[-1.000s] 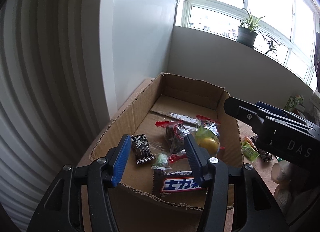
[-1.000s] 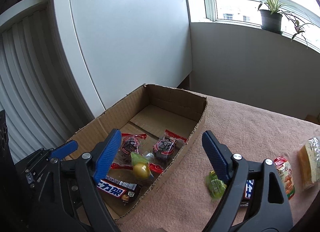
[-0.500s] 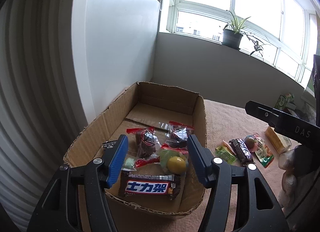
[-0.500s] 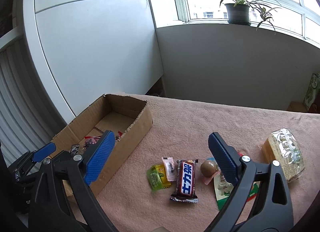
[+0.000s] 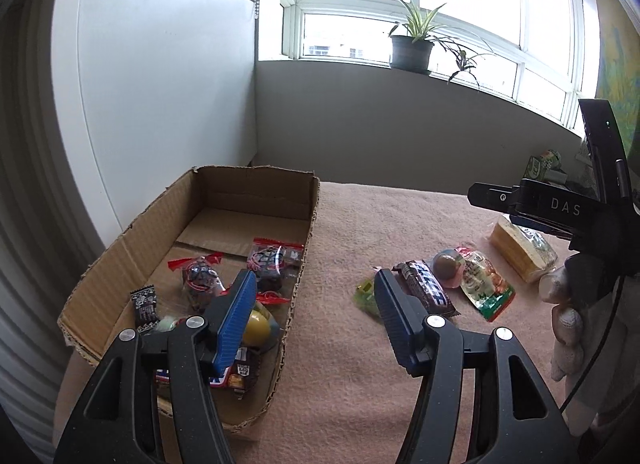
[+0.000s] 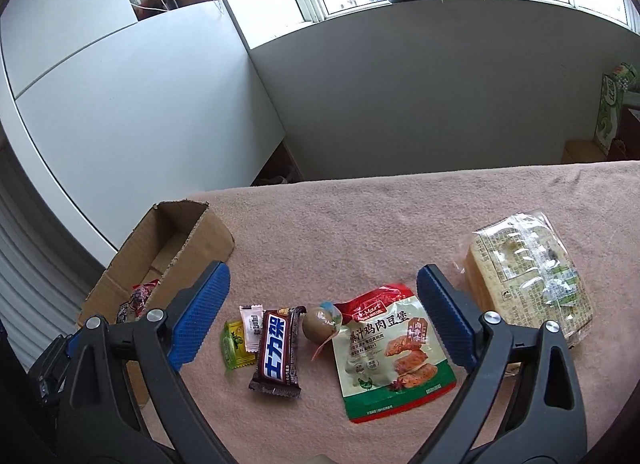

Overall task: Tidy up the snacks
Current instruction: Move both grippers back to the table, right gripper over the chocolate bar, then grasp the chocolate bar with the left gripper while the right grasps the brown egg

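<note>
Done: we are seeing some sweets and a chocolate bar lying in the cardboard box (image 5: 256, 191).
Left: a chocolate bar (image 6: 278, 348), small candies (image 6: 234, 344), a round sweet (image 6: 318, 324), the red pouch (image 6: 388, 348) and the bread pack (image 6: 528, 280) are waiting on the bench (image 6: 400, 215).
Left tongs (image 5: 316, 320): we are holding them half open, gripping nothing.
Right tongs (image 6: 322, 320): we are holding them wide open above the snacks, touching nothing.

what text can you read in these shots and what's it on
"士力架": chocolate bar on the cloth
"Mart" and "汁鸡肉豆堡": red and green pouch
"DAS": right gripper's body, seen from the left wrist
Too small or blurred: bread bag, white candy, green candy, snacks in the box
</note>
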### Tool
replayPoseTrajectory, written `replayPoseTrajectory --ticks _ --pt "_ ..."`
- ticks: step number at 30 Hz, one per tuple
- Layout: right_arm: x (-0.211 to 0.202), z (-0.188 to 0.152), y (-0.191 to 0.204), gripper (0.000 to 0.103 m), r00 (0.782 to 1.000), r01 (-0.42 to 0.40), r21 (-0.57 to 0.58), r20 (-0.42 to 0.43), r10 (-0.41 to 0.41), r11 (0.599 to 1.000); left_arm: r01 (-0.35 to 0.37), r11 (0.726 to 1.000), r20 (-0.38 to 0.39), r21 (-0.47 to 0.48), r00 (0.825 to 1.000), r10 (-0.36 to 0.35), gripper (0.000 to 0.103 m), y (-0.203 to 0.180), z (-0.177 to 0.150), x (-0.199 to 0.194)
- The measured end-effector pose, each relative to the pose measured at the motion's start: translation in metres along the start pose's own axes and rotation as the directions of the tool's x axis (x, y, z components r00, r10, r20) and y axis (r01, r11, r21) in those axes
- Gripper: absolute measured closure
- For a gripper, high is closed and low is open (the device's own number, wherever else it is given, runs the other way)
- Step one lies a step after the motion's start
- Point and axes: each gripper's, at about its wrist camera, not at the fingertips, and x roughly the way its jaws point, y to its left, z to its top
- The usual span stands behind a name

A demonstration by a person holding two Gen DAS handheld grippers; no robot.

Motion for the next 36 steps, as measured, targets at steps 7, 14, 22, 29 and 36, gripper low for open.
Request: replayPoseTrajectory --ticks 7,14,22,29,36 --pt "0.026 -0.005 -0.006 0.024 0.993 -0.042 0.025 -0.108 0.045 0.999 0.083 0.996 -0.074 0.029 0.994 -0.080 0.042 -0.032 -0.005 0.020" --pt "0.042 -0.016 -0.010 0.044 0.980 -0.074 0.044 -0.182 0.081 0.996 0.152 0.987 -0.167 0.043 0.976 -0.143 0.042 -0.058 -0.006 0.047" --pt "0.047 -0.020 -0.013 0.057 0.975 -0.072 0.052 -0.208 0.081 0.996 0.191 0.981 -0.225 0.008 0.957 -0.185 0.049 -0.068 -0.003 0.066" --pt "0.045 -0.018 -0.021 0.058 0.975 -0.065 0.066 -0.207 0.078 0.996 0.208 0.978 -0.245 -0.007 0.948 -0.204 0.052 -0.071 -0.003 0.074" --pt "0.048 -0.020 -0.017 0.064 0.970 -0.089 0.072 -0.219 0.103 0.993 0.210 0.978 -0.256 -0.017 0.944 -0.208 0.053 -0.071 -0.001 0.083"
